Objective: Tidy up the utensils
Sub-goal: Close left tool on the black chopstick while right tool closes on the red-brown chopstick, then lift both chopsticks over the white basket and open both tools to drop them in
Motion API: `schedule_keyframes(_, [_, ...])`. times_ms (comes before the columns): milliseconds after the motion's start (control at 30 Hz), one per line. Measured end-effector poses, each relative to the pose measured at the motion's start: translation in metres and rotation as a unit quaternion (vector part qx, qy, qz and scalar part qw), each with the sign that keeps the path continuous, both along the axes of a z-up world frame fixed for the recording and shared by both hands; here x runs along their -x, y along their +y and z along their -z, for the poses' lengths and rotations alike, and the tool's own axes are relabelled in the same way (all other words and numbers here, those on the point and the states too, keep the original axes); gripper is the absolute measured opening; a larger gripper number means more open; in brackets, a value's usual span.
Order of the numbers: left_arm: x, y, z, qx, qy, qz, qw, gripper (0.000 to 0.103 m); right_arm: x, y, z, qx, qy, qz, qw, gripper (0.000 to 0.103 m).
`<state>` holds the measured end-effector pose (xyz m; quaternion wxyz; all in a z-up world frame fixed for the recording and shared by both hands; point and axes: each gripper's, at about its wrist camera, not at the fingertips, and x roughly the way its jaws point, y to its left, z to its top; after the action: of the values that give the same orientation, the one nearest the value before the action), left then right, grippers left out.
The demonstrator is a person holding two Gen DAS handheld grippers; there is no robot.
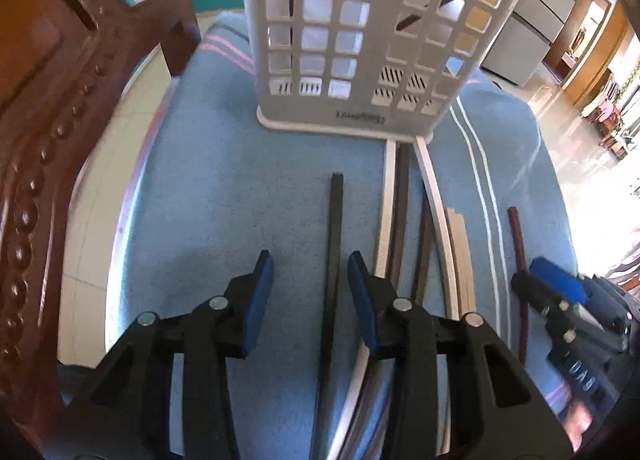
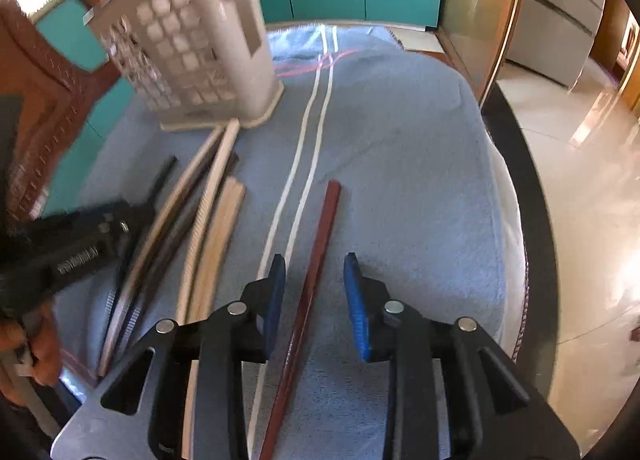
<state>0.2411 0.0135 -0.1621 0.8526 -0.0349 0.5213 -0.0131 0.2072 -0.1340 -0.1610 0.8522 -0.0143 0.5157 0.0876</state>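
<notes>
A black chopstick lies between the left hand-held gripper's parted fingers.

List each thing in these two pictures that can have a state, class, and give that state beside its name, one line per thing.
left gripper: open, a black chopstick between its fingers, not gripped.
right gripper: open, a red-brown chopstick between its fingers, not gripped.
utensil holder: upright on the blue towel.
bundle of chopsticks: lying flat beside the holder's base.
</notes>
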Motion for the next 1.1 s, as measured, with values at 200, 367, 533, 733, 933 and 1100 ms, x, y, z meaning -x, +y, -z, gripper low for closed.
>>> schedule_keyframes(200, [0.005, -0.013, 0.0, -0.03, -0.004, 0.017, 0.9994, 0.04, 0.003, 0.012, 0.003, 0.039, -0.01, -0.004, 0.999, 0.037])
schedule_keyframes(367, [0.008, -0.014, -0.002, -0.034, -0.009, 0.021, 0.9991, 0.044, 0.008, 0.01, 0.003, 0.041, -0.014, -0.004, 0.999, 0.038])
schedule_keyframes(533, [0.014, -0.01, 0.007, -0.033, -0.007, 0.011, 0.9994, 0.059, 0.007, 0.007, 0.005, 0.032, -0.017, -0.002, 0.999, 0.043])
schedule_keyframes(733, [0.01, -0.007, 0.008, -0.032, -0.007, 0.016, 0.9993, 0.059, 0.004, 0.011, 0.006, 0.032, -0.02, -0.001, 0.999, 0.049])
schedule_keyframes(933, [0.008, -0.008, 0.008, -0.029, 0.004, 0.017, 0.9994, 0.056, 0.001, 0.009, 0.003, 0.029, -0.014, 0.005, 0.999, 0.033])
schedule_keyframes(1100, [0.005, -0.02, 0.003, -0.033, 0.006, 0.036, 0.9988, 0.012, -0.007, 0.003, 0.001, 0.006, 0.004, 0.008, 1.0, 0.008])
